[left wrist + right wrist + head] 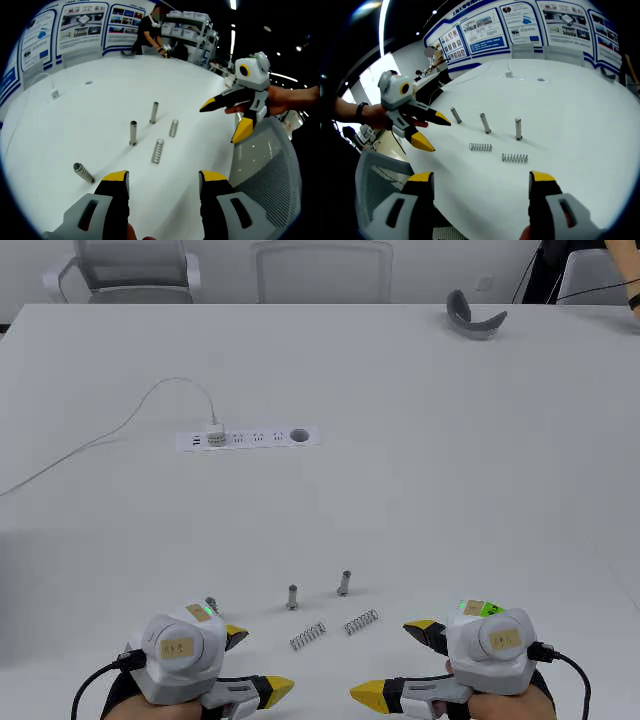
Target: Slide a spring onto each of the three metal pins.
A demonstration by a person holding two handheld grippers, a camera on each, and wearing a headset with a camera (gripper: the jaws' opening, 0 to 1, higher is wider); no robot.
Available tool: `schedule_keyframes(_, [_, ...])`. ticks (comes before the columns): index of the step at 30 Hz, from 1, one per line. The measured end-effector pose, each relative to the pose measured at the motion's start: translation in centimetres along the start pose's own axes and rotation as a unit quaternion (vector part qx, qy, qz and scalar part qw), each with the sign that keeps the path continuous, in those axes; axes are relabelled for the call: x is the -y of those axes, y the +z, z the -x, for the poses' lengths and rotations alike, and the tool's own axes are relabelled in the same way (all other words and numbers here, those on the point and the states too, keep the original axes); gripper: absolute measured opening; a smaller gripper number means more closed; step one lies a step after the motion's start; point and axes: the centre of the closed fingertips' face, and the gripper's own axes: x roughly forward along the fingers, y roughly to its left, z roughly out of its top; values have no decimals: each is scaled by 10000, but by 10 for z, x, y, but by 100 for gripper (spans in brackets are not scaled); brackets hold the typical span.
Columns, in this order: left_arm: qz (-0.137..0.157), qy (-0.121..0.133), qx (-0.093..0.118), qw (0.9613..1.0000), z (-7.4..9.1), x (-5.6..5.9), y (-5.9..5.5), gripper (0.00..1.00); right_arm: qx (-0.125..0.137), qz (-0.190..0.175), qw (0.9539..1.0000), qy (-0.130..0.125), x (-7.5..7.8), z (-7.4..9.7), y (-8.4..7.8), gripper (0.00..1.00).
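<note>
The white, yellow-tipped left gripper (262, 658) and right gripper (385, 658) stand wide open and empty, flanking two loose steel coil springs (308, 635) (361, 622) that lie flat between them, just before two bare upright metal pins (292, 597) (344, 583), evidently staged for easy pickup.

We see a white power strip (248, 438) lying flat on the white table (480, 460), a plug (215, 433) seated in it, its cable (178, 380) trailing left. A grey curved object (474, 316) rests near the far edge, with two chairs (130, 268) behind.
</note>
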Motion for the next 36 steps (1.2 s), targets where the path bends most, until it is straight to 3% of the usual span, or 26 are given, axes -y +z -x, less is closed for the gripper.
schedule_keyframes(12, [-58,-6,-105,9999,-24,3,7,55,-6,46,10000,45,-4,2,-2,79])
schedule_keyframes(17, [-80,13,-150,9999,-35,-1,9,52,-4,33,10000,49,-4,4,-2,79])
schedule_keyframes(28, [-291,94,-331,9990,-53,-8,5,35,-32,-7,10000,60,-4,6,-3,79])
schedule_keyframes(36, [-203,105,-395,9990,-66,-11,-1,28,-69,-31,9999,91,-5,6,-5,79])
